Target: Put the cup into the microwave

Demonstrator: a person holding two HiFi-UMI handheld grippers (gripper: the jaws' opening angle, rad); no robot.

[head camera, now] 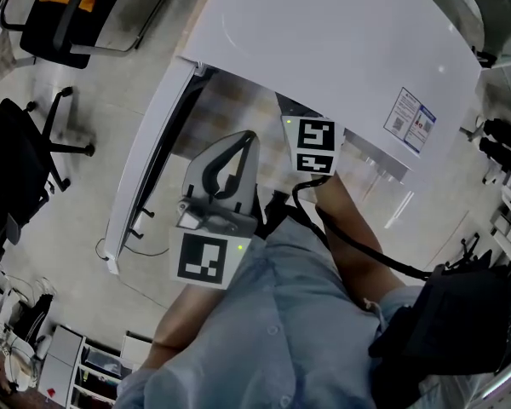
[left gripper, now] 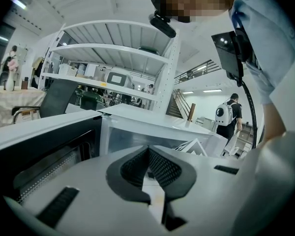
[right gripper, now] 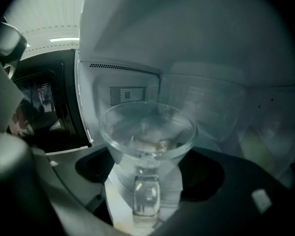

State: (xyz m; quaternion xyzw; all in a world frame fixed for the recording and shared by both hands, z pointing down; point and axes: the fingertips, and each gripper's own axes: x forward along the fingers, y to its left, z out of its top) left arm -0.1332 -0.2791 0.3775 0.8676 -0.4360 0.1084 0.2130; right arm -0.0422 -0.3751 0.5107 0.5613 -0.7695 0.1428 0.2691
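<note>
Two claws, but only one has work. My right claw (right gripper: 146,178) is clamped on the cup (right gripper: 146,129), a clear glass one. The jaws pinch its narrow lower part, and its wide bowl stands upright just above and ahead of them.

I judge this to be the placing step. The right gripper view shows the pale inner walls of the microwave (head camera: 341,49) all around the cup, with a perforated vent (right gripper: 124,93) on the wall behind it. The dark door (right gripper: 42,107) stands swung open off to the left. From the head view, my right claw reaches into the opening under the white top, so its jaws are out of sight there.

My left claw (left gripper: 150,168) is out in front of the oven, near the open door. Its jaws are together with nothing between them, and it has no part in this step.

The cup is inside the cavity but in my grip. I cannot tell whether its base touches the oven floor, because my own jaws hide what lies under it.

The next move, as I judge it, calls for lowering the cup level until the base sits flat. Then I would part the jaws only enough to free the glass and draw straight back. Smooth glass with a wide top could tip if a jaw brushes it on the way out.
</note>
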